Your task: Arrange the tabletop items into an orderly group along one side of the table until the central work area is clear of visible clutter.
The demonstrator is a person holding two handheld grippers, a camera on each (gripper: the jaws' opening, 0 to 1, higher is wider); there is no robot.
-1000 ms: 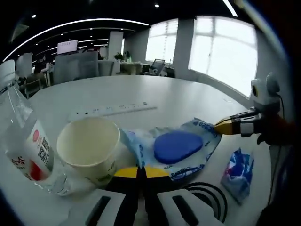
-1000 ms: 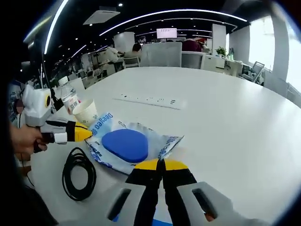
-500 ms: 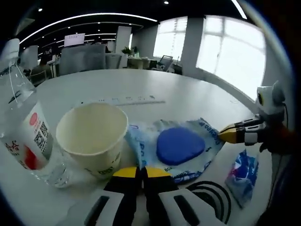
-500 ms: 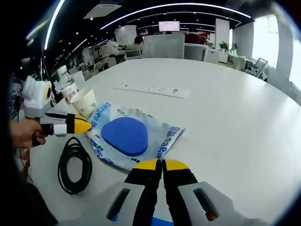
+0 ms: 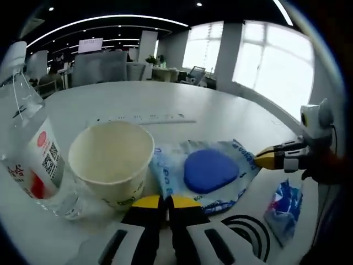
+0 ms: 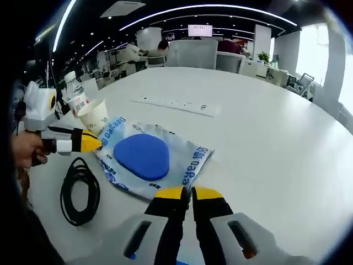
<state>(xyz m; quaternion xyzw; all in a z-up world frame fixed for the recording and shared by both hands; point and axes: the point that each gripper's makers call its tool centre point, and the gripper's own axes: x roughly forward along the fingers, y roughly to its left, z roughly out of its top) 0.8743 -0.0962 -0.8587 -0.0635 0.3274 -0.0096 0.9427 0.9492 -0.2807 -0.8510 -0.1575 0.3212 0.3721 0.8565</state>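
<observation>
White bench (image 6: 265, 127) carries blue packet (image 5: 207, 172) at centre, paper cup (image 5: 112, 163) and bottle (image 5: 30, 160) at its 9 o'clock, black cable (image 6: 78, 190) nearby; left gripper (image 5: 165, 201) clenched, right gripper (image 6: 185, 194) clenched, both empty.

Water bottle (image 5: 25, 138) cut by left rim in left gripper view — cap (image 5: 15, 52) half lost in dark edge. Black cable (image 5: 247, 232) partly behind left gripper (image 5: 165, 200). Blue snack packet (image 5: 282, 210) print too blurred to read. Power strip (image 6: 172, 104) sockets too small to count. Paper cup (image 6: 95, 117) base hidden behind wrapper (image 6: 144, 160) — right gripper view.
</observation>
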